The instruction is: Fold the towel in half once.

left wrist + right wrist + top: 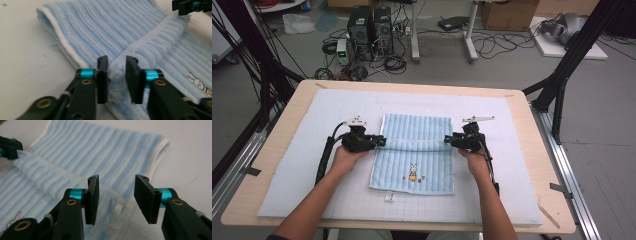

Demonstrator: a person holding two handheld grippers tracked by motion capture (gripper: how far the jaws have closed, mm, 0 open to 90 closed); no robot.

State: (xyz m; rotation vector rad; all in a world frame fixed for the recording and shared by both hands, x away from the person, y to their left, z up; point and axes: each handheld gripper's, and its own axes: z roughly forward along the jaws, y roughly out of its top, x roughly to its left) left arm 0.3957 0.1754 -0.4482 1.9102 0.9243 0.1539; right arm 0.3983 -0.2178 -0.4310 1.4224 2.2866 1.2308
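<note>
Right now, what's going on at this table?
A person is working a light blue striped towel on a padded table, one gripper in each hand. The towel has a raised fold across its middle. The left gripper has the fold's end bunched between its jaws. The right gripper stands open at the other end.

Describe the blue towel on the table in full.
The towel is light blue ribbed terry with a white hem and a small embroidered rabbit near its near edge. It lies flat on the pale mat, except for a raised fold running across its middle. The left gripper has that ridge's end bunched between its jaws; the right gripper stands open around the other end, pads apart from the cloth.
</note>
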